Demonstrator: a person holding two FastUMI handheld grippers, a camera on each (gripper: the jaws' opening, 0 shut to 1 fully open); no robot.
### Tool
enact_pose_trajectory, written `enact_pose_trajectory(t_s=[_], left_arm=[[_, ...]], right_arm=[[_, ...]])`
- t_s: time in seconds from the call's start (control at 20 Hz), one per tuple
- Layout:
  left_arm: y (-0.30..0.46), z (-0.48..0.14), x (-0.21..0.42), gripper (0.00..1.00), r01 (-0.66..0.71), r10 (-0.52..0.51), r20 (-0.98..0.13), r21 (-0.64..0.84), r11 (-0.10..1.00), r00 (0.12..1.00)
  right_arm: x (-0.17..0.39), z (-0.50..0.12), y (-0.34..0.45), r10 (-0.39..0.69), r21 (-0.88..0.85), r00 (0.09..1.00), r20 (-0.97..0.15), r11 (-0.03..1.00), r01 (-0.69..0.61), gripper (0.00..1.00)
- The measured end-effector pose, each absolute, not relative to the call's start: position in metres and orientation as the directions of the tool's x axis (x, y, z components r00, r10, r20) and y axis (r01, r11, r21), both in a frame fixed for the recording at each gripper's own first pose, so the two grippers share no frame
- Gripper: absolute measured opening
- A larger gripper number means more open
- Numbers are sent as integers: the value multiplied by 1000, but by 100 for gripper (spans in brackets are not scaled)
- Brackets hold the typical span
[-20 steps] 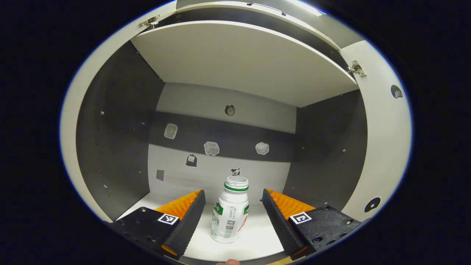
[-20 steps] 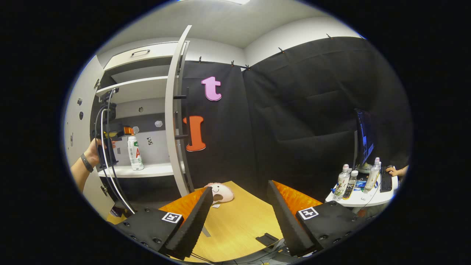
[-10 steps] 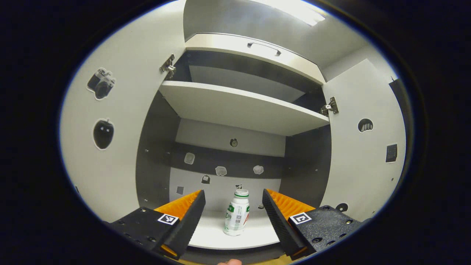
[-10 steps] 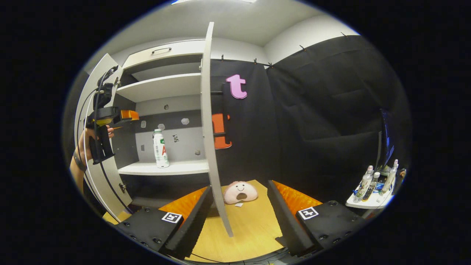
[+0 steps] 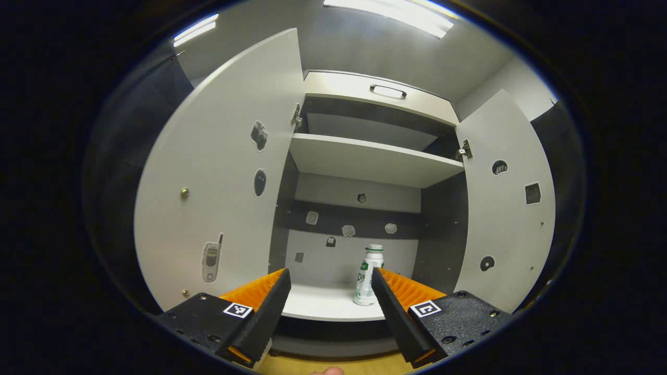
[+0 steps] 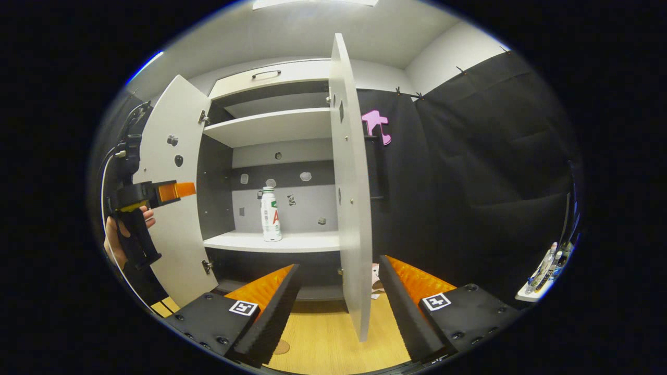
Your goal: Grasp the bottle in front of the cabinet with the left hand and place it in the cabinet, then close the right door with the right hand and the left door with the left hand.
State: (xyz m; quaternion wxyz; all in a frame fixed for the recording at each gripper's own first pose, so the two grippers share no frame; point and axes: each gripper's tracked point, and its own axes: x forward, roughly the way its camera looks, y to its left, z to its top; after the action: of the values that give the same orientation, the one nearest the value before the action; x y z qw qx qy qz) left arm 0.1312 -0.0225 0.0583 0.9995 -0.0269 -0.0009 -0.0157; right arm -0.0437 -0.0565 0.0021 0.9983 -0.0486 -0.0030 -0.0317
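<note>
Bright ceiling strip lights (image 5: 401,9) glare overhead; sharp focus; strong fisheye bending at edges.

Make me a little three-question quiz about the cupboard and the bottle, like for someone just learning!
1. True or false: the bottle stands upright on the cabinet's lower shelf.
2. Are the left door and right door open or closed?
3. The left gripper is: A) shut on the bottle, B) open and holding nothing.

Key: 1 true; 2 open; 3 B.
</note>
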Motion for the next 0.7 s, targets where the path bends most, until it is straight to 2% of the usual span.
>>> enact_pose_trajectory(t_s=[0.45,0.5,0.7], left_arm=[[-7,8,63,95,25,-32,-46,-156,987,998],[-6,2,57,95,24,-33,-54,-160,987,998],[-9,-12,27,95,20,-30,-59,-158,987,998]], right_arm=[[-31,-9,-12,54,-100,998,-24,993,-56,89],[-30,-11,-9,62,-93,998,-27,994,-65,98],[-26,-16,0,79,-69,996,-33,994,-81,98]])
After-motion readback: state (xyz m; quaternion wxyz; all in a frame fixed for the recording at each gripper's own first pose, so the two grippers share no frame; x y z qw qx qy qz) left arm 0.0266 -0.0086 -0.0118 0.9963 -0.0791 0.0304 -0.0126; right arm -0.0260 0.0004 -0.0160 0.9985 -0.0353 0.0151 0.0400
